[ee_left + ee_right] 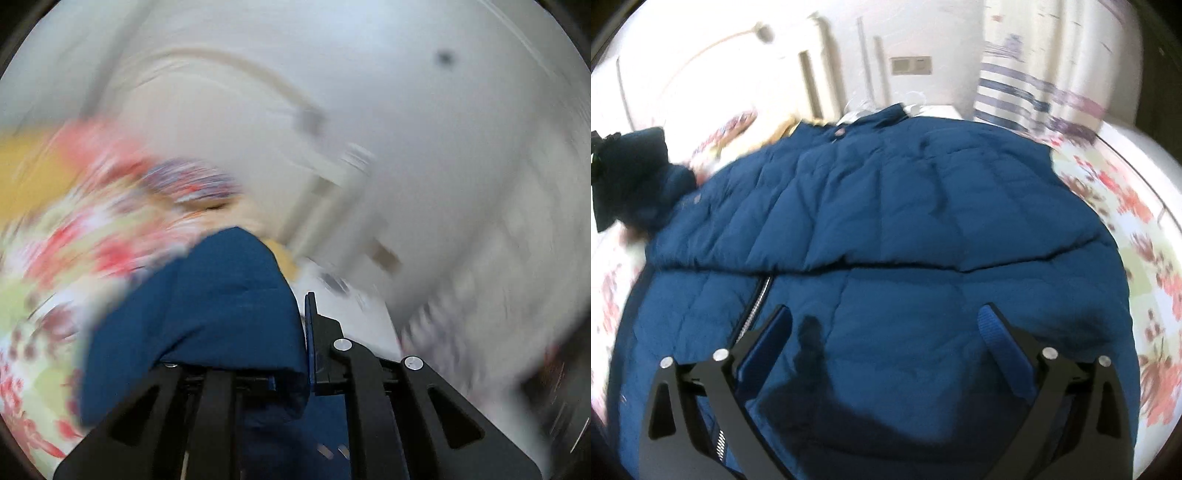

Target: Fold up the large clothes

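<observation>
A large quilted blue jacket (905, 206) lies spread over a bed, its upper part folded across the lower and a silver zipper (757, 306) showing at the left. My right gripper (886, 314) hovers just above the jacket's near part, open, with nothing between its fingers. The left wrist view is heavily blurred. There my left gripper (303, 325) is shut on a fold of the blue jacket (221, 302), which drapes over and hides the left finger. A bunched dark blue part of the jacket (646, 170) is raised at the far left of the right wrist view.
A floral bedsheet (1126, 206) covers the bed around the jacket and also shows as the floral bedsheet (55, 258). Behind the bed are a striped curtain (1015, 81), a white wall with a switch panel (910, 65) and white doors.
</observation>
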Action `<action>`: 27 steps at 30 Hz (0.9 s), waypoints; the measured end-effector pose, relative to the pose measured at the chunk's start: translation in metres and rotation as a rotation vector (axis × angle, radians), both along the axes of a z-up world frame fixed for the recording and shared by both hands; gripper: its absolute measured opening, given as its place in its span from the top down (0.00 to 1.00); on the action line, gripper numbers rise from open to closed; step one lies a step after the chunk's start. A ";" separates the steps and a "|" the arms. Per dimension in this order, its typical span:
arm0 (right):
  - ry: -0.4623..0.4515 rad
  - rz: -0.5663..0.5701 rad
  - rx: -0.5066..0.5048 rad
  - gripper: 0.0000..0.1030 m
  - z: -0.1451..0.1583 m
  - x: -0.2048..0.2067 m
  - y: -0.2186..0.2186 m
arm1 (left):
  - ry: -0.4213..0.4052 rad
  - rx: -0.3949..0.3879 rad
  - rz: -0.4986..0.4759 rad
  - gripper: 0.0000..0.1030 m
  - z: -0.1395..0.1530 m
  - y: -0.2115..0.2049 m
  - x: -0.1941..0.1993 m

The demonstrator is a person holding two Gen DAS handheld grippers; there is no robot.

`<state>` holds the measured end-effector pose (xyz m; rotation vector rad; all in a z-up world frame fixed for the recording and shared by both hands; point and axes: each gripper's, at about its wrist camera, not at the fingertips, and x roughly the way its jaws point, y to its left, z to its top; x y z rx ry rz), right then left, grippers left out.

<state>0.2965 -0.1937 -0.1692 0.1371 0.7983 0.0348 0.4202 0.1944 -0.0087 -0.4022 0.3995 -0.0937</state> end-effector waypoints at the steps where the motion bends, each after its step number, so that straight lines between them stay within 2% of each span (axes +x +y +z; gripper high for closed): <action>1: -0.013 -0.017 0.017 0.07 0.002 -0.002 -0.005 | -0.006 0.099 -0.092 0.94 0.003 -0.043 -0.001; 3: -0.048 -0.069 0.059 0.07 0.005 -0.006 -0.016 | 0.029 0.232 -0.269 0.93 -0.008 -0.115 -0.007; 6: -0.067 -0.116 0.102 0.06 0.007 -0.009 -0.027 | 0.178 0.439 -0.470 0.92 -0.059 -0.214 -0.009; 8: -0.066 -0.133 0.121 0.06 0.006 -0.010 -0.033 | 0.284 0.548 -0.542 0.77 -0.103 -0.254 -0.015; 9: -0.066 -0.138 0.124 0.06 0.006 -0.011 -0.035 | 0.322 0.574 -0.561 0.71 -0.119 -0.262 -0.016; 10: -0.067 -0.142 0.129 0.06 0.006 -0.011 -0.036 | 0.329 0.618 -0.572 0.51 -0.134 -0.271 -0.019; 11: -0.068 -0.142 0.131 0.06 0.006 -0.011 -0.036 | 0.296 0.659 -0.568 0.25 -0.138 -0.277 -0.032; 13: -0.066 -0.137 0.134 0.06 0.005 -0.012 -0.037 | 0.260 0.777 -0.558 0.05 -0.143 -0.287 -0.043; 15: -0.059 -0.135 0.136 0.06 0.005 -0.010 -0.037 | 0.247 0.839 -0.578 0.05 -0.139 -0.287 -0.050; 17: -0.060 -0.134 0.143 0.06 0.004 -0.011 -0.038 | 0.173 0.920 -0.549 0.05 -0.126 -0.285 -0.069; 19: -0.062 -0.133 0.156 0.06 0.004 -0.012 -0.040 | 0.105 0.916 -0.532 0.05 -0.110 -0.279 -0.100; 21: -0.063 -0.134 0.163 0.06 0.004 -0.013 -0.040 | 0.094 0.834 -0.494 0.05 -0.096 -0.262 -0.111; 23: -0.062 -0.133 0.161 0.06 0.004 -0.012 -0.039 | 0.143 0.693 -0.384 0.05 -0.089 -0.230 -0.111; 25: -0.063 -0.129 0.153 0.06 0.004 -0.013 -0.038 | 0.205 0.588 -0.266 0.05 -0.090 -0.201 -0.103; 27: -0.067 -0.125 0.140 0.06 0.005 -0.012 -0.036 | 0.275 0.500 -0.209 0.05 -0.098 -0.181 -0.098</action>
